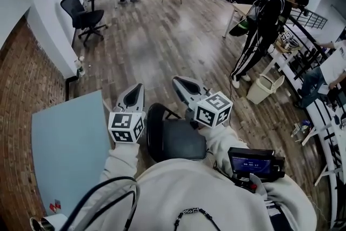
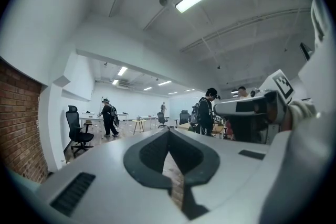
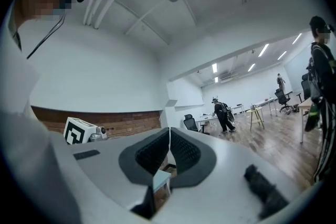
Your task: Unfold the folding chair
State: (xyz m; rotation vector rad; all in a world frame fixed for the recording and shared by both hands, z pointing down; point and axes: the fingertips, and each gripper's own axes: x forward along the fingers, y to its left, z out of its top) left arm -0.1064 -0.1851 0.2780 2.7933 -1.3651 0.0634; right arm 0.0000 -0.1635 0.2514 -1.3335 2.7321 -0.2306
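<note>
Head view: folding chair sits low between left gripper and right gripper, both clamped shut on nothing. Risk: unheld, a half-opened seat could fold back or tip.

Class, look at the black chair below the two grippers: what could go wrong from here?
The left gripper and right gripper are both shut and empty, level above the black chair. Neither steadies it, so a nudge might tip it. The light blue panel lies close beside the chair at the head view's left, and a swinging frame could strike it.
</note>
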